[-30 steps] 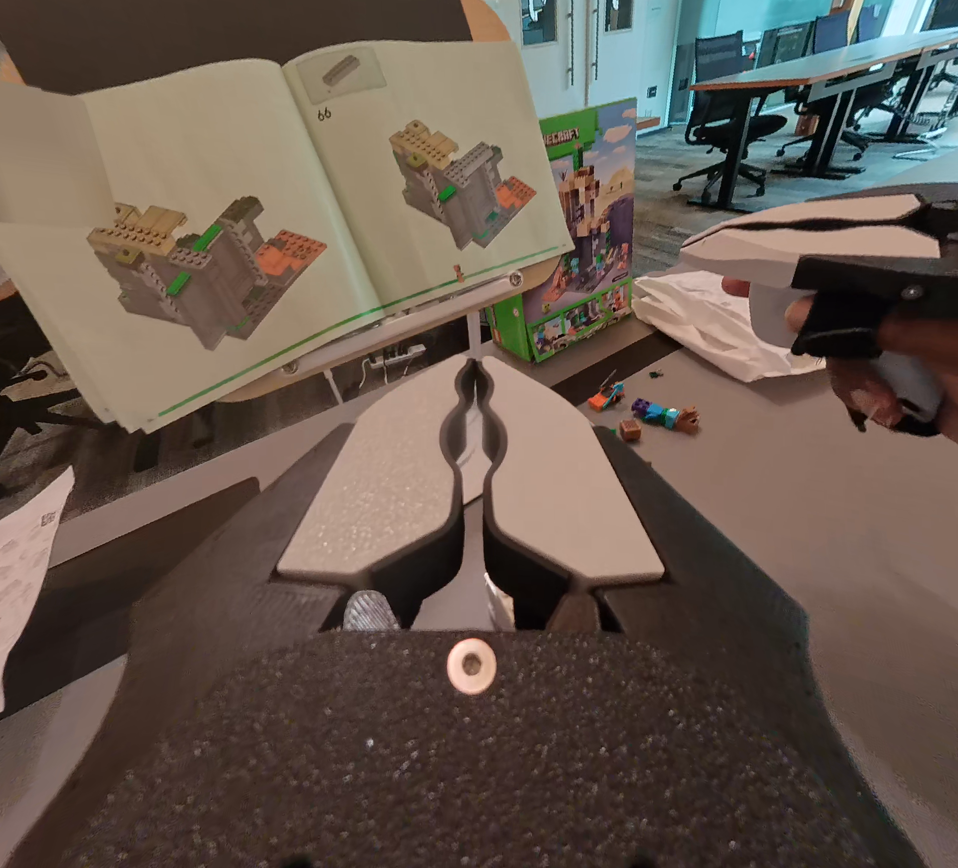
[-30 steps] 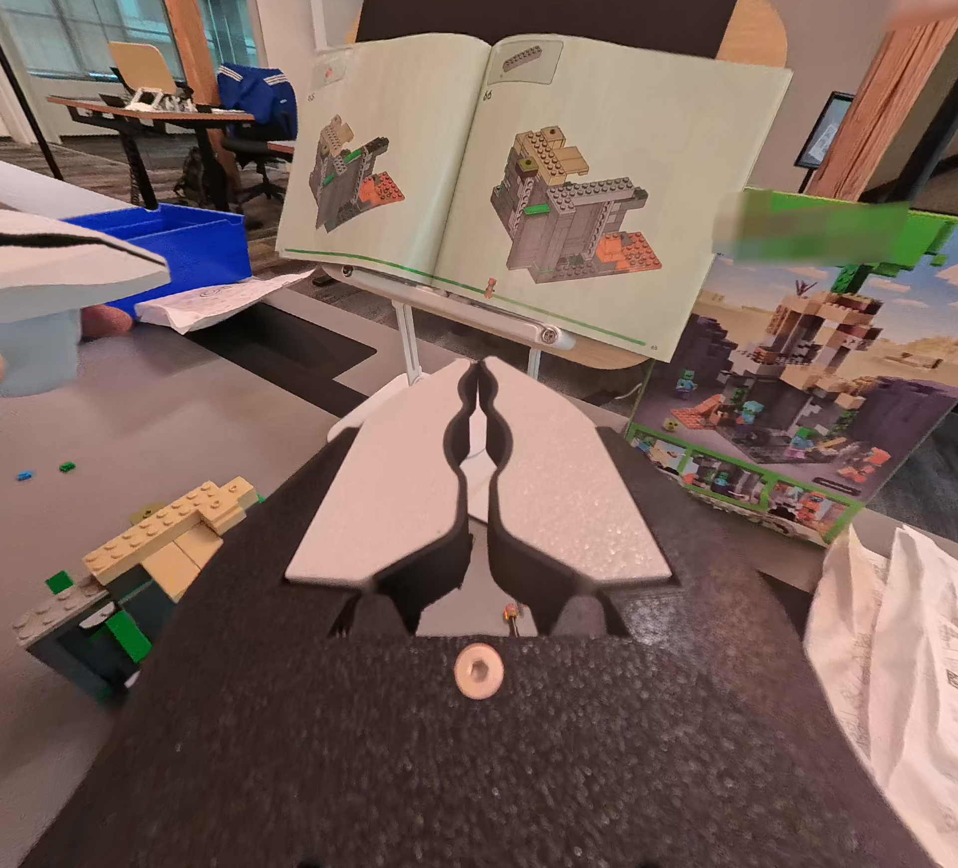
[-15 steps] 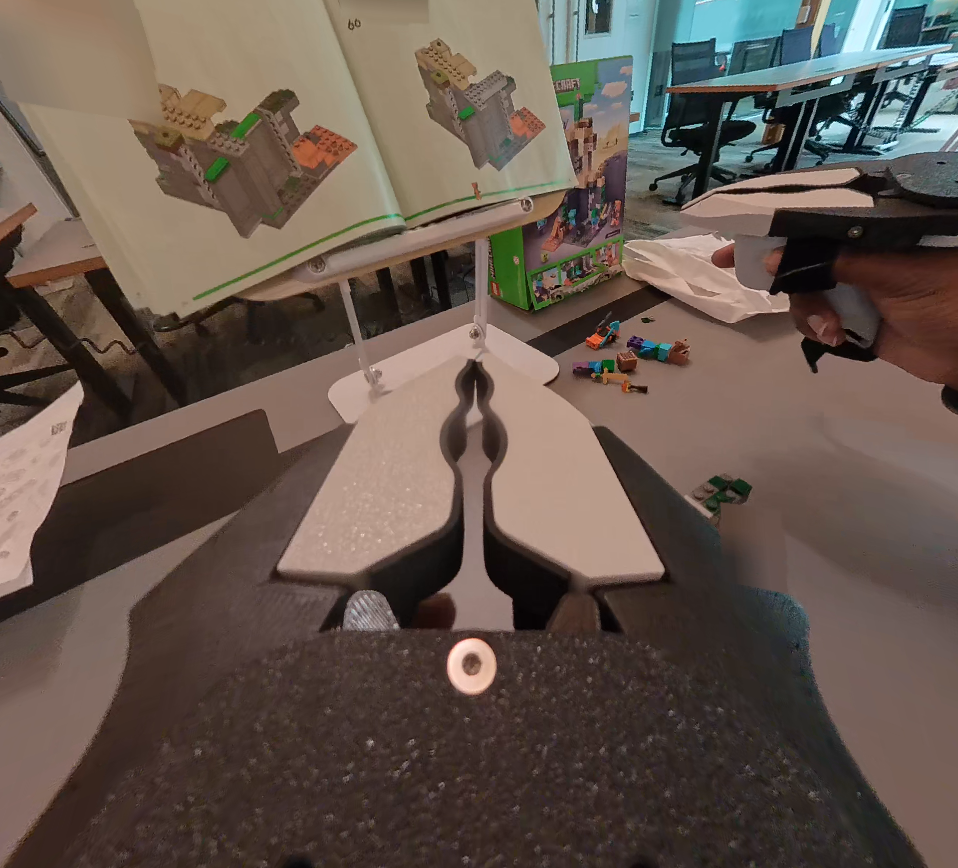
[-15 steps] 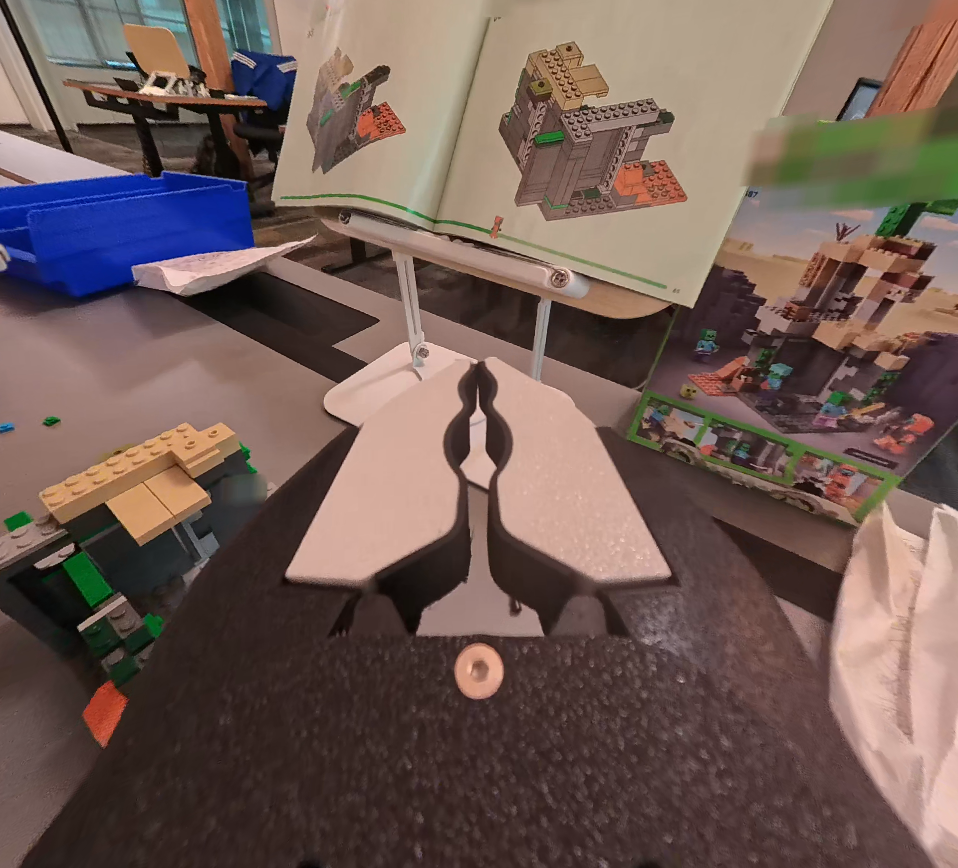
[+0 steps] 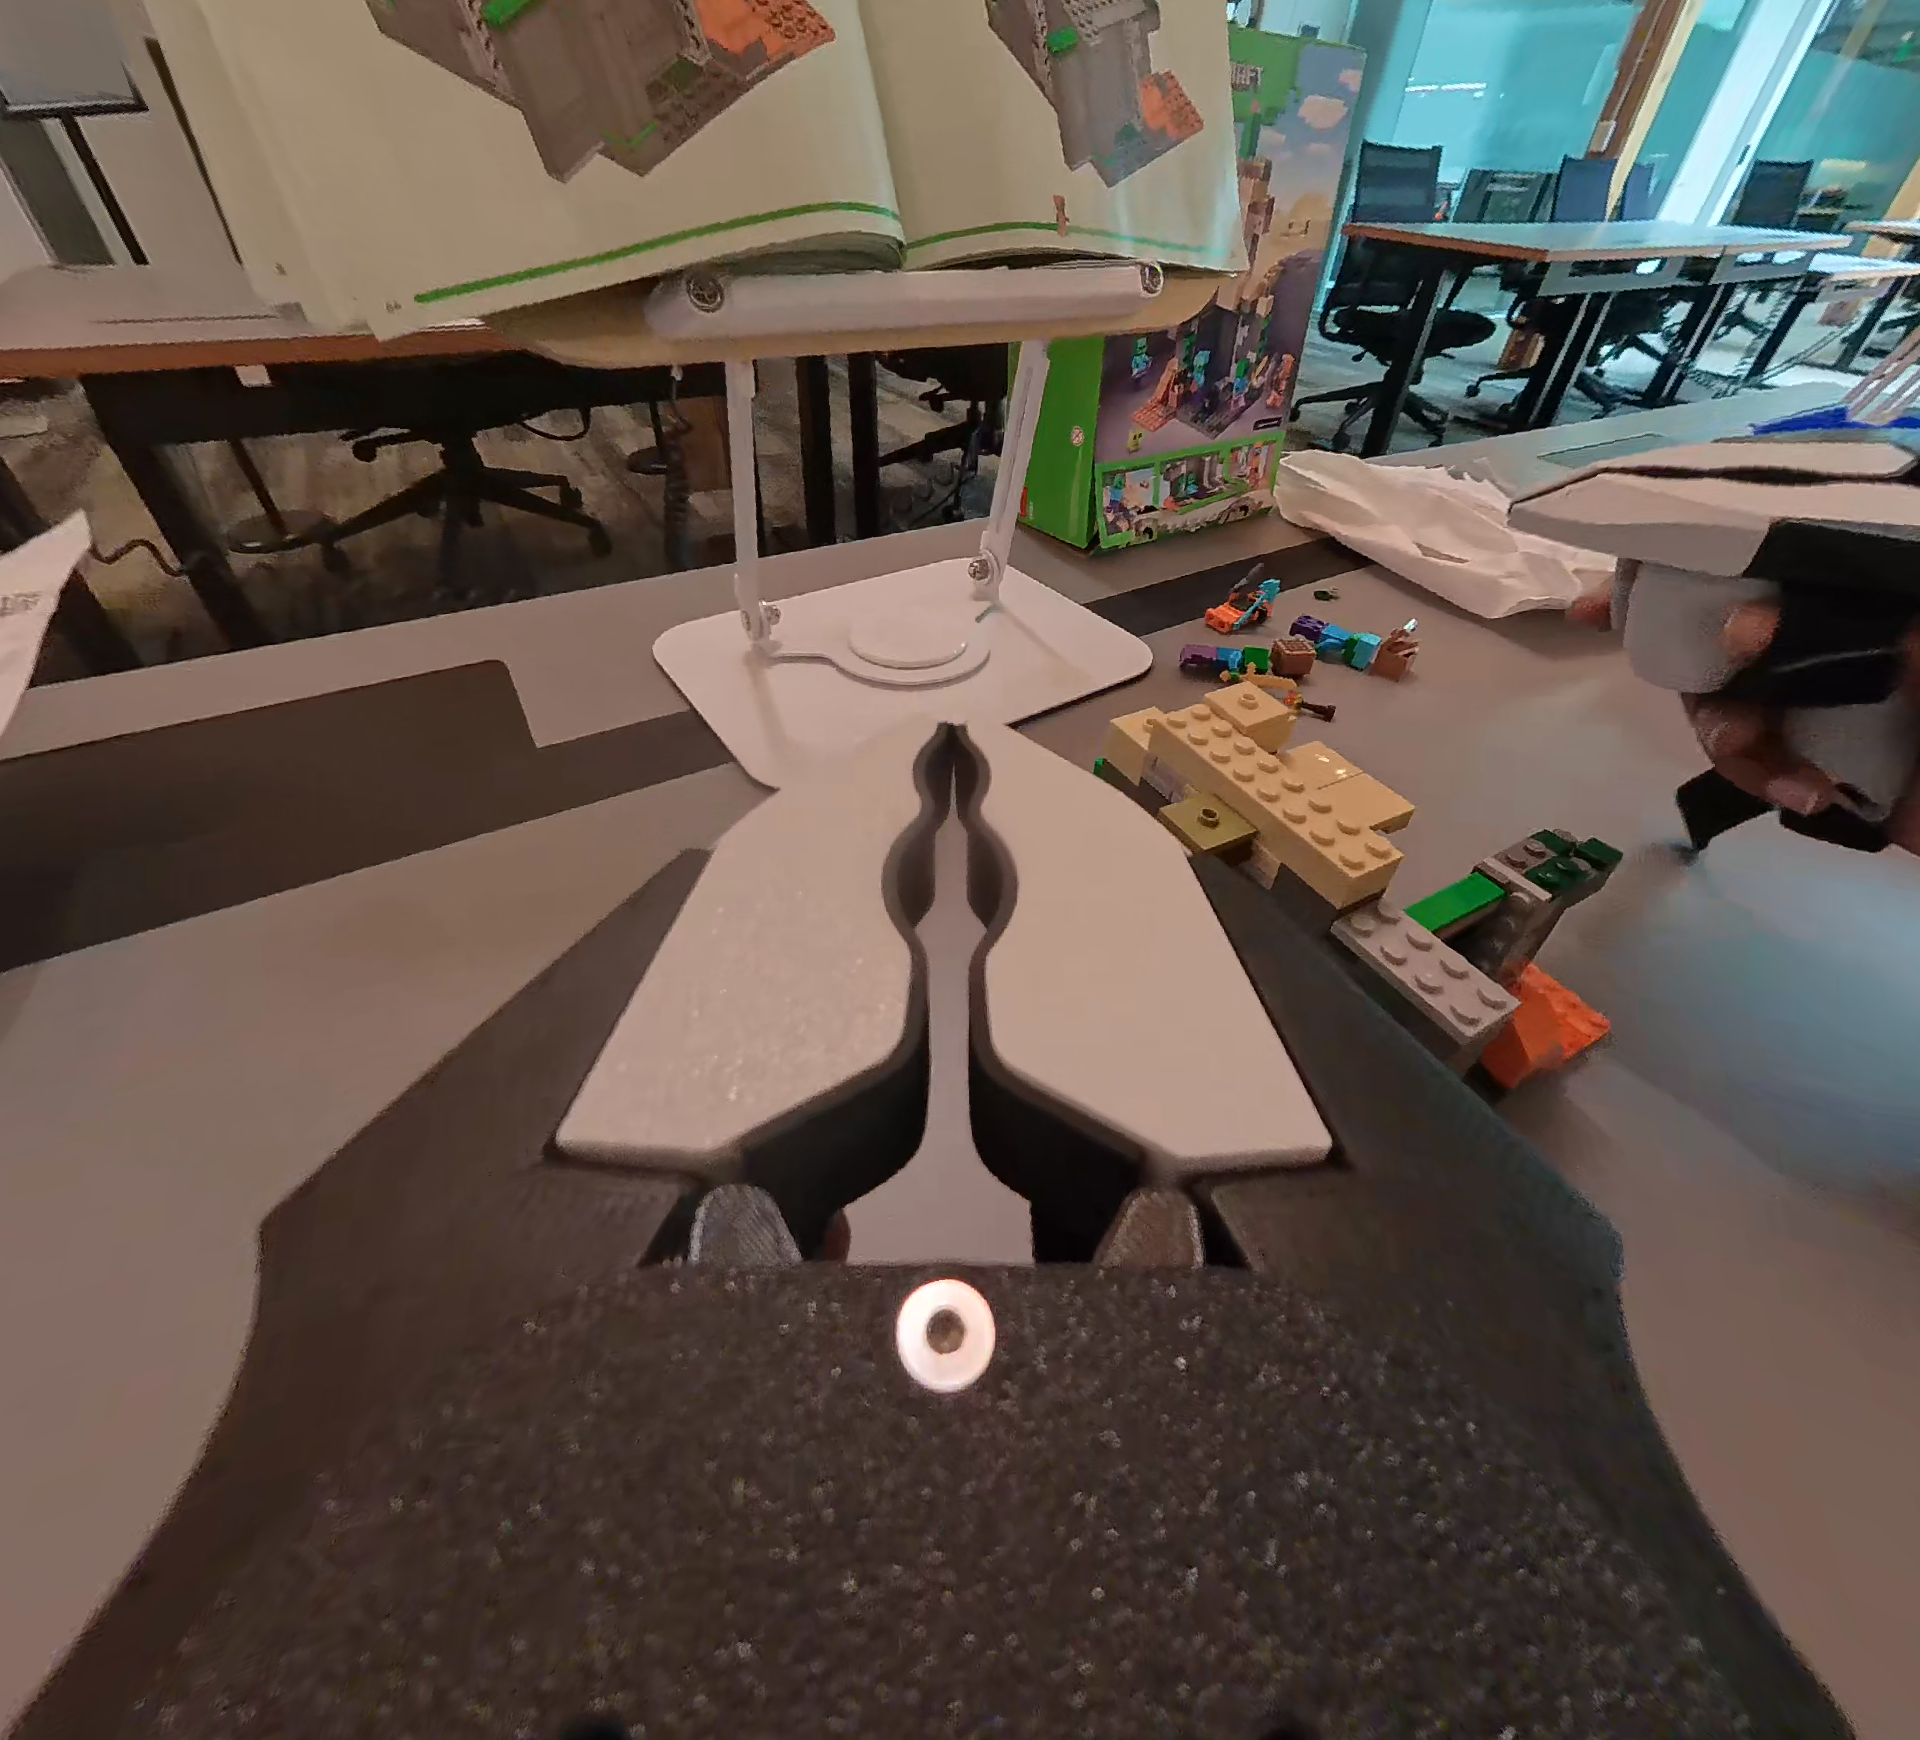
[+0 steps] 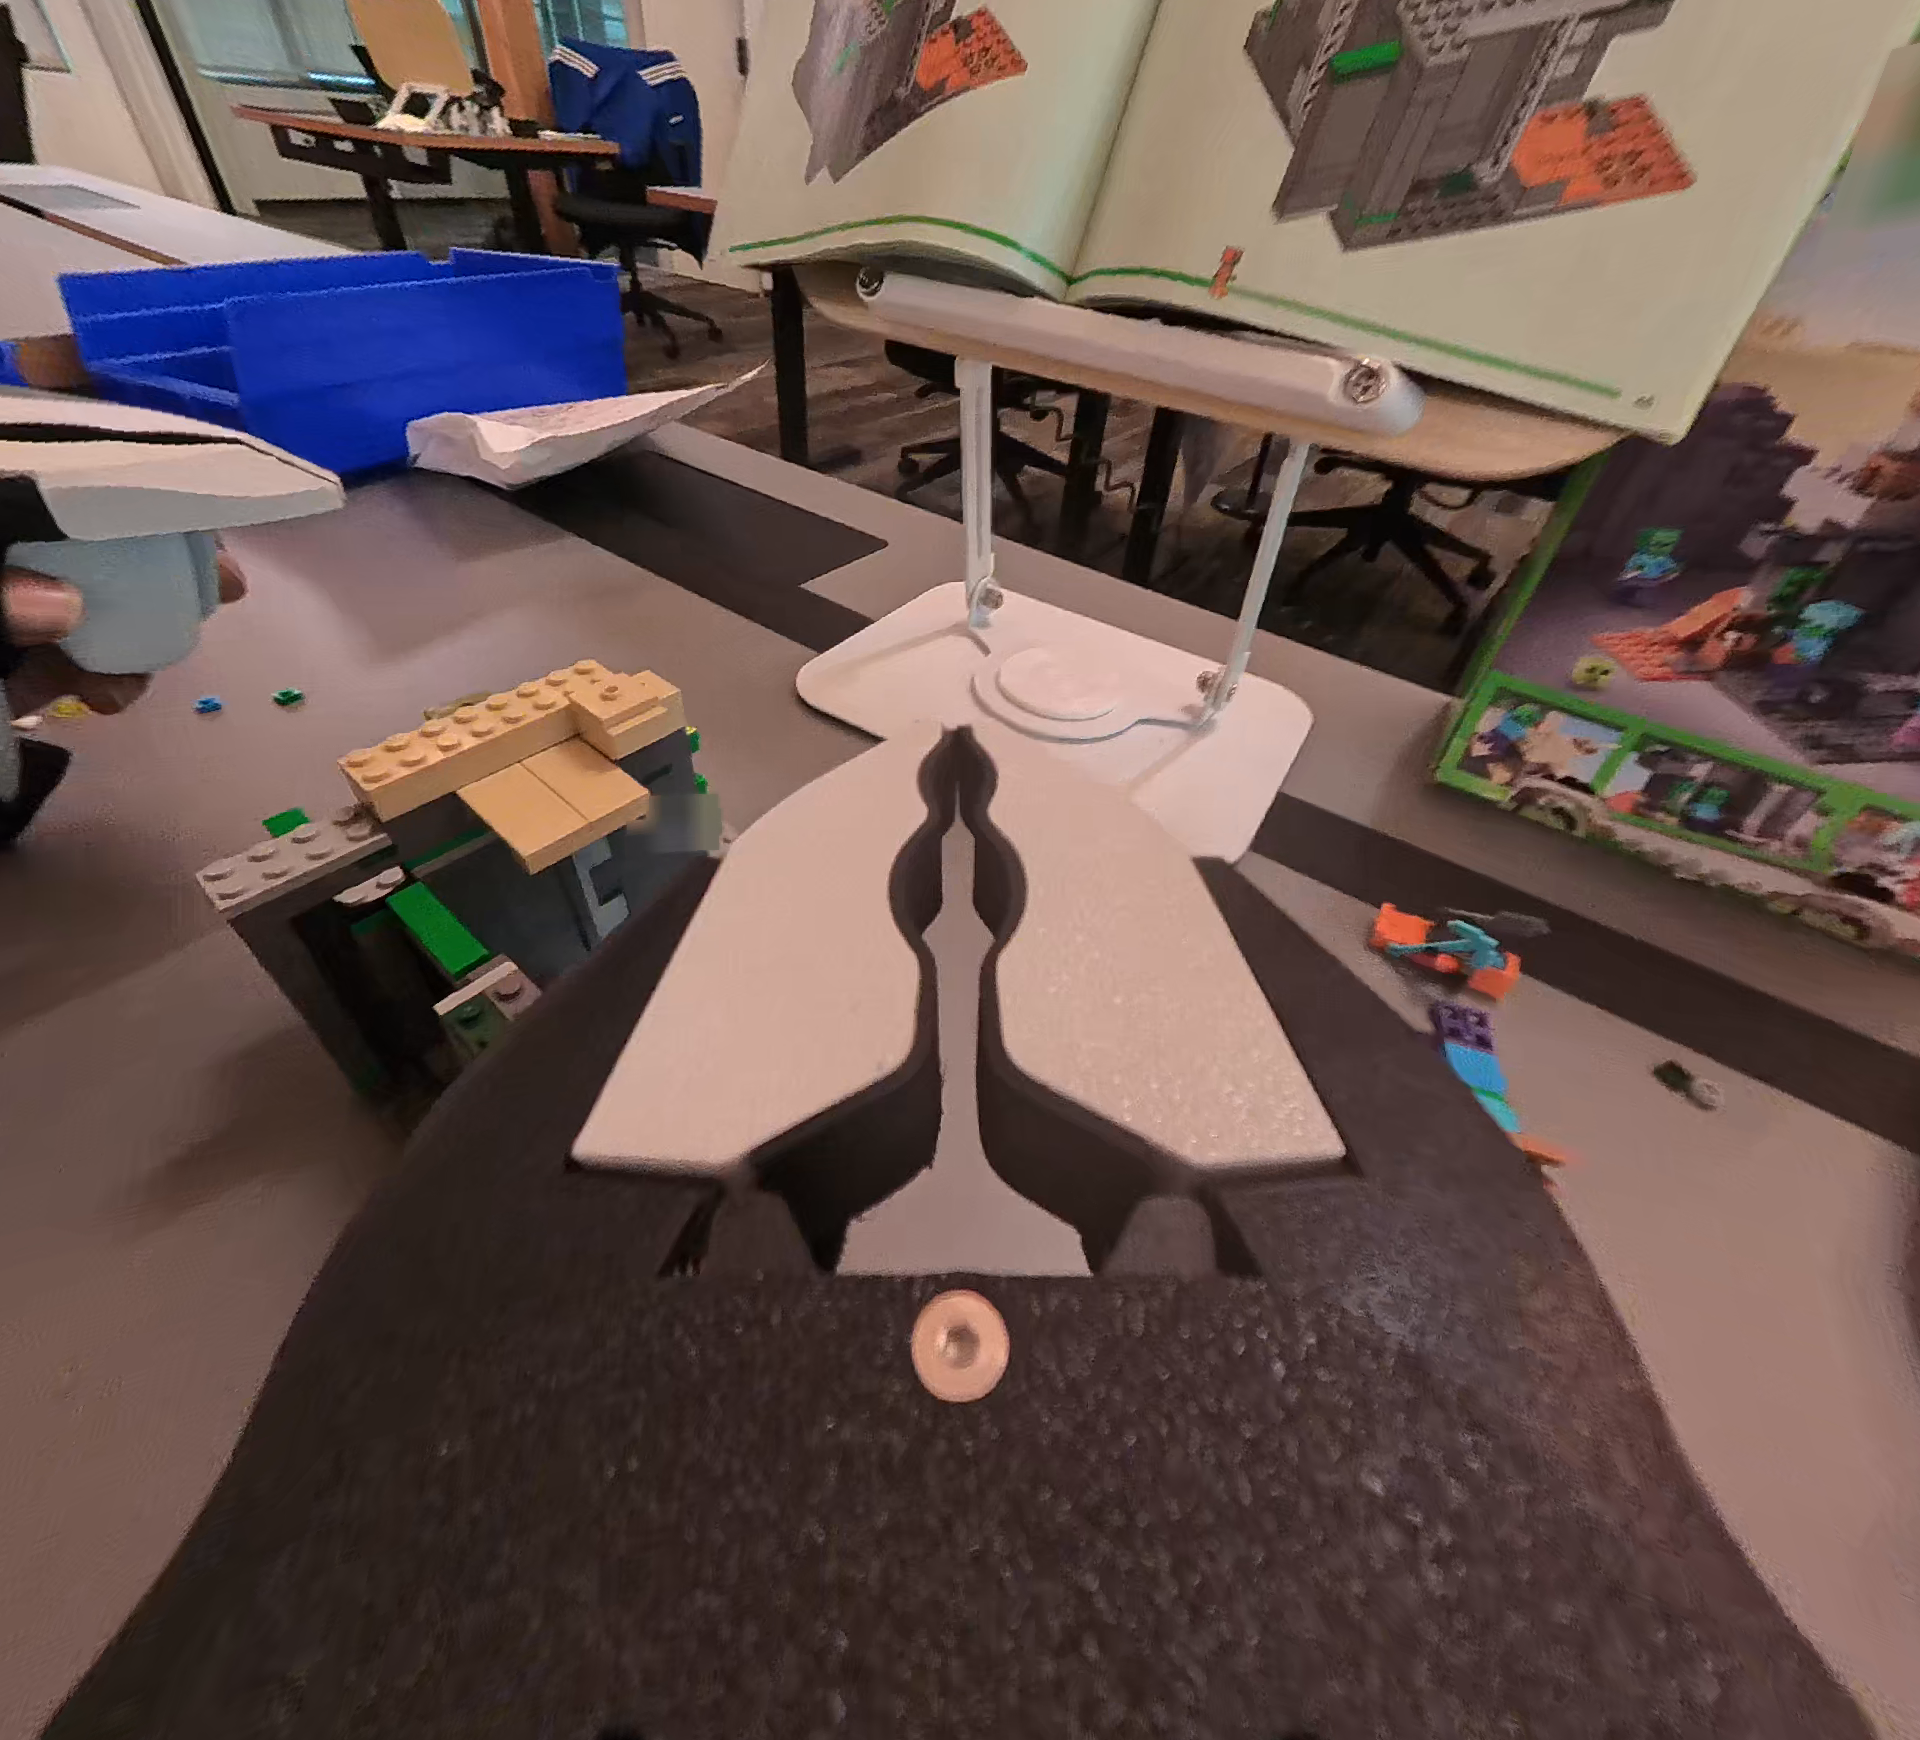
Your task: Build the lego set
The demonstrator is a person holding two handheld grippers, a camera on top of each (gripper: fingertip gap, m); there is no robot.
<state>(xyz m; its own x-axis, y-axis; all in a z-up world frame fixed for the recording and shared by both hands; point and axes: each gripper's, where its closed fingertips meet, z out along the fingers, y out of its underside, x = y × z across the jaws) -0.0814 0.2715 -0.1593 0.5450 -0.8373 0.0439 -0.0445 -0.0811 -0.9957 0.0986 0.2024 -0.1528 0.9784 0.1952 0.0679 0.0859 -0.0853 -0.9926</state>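
Note:
A part-built lego model [image 5: 1309, 817] with a tan top, grey walls, green bits and an orange plate stands on the grey table; it shows left of centre in the right wrist view [image 6: 488, 817]. My left gripper [image 5: 951, 734] is shut and empty, just left of the model. My right gripper [image 6: 958, 736] is shut and empty, just right of the model. Each gripper also shows at the edge of the other's view, the right one [image 5: 1538, 511] and the left one [image 6: 322, 485]. An open instruction booklet [image 5: 727, 59] rests on a white stand [image 5: 904, 651] behind the model.
Loose minifigures and small pieces [image 5: 1299, 646] lie right of the stand. The green set box [image 6: 1714, 651] and white bags [image 5: 1423, 527] stand at the back right. A blue bin [image 6: 343, 350] and crumpled paper [image 6: 561, 433] are at the left. Tiny bricks [image 6: 249, 701] lie near the left gripper. Spacing between my two grippers at the tips: around 20 cm.
Both grippers have dropped and tilted down toward the table. The booklet has risen in both views, and the model now shows next to each gripper. Both stay shut.

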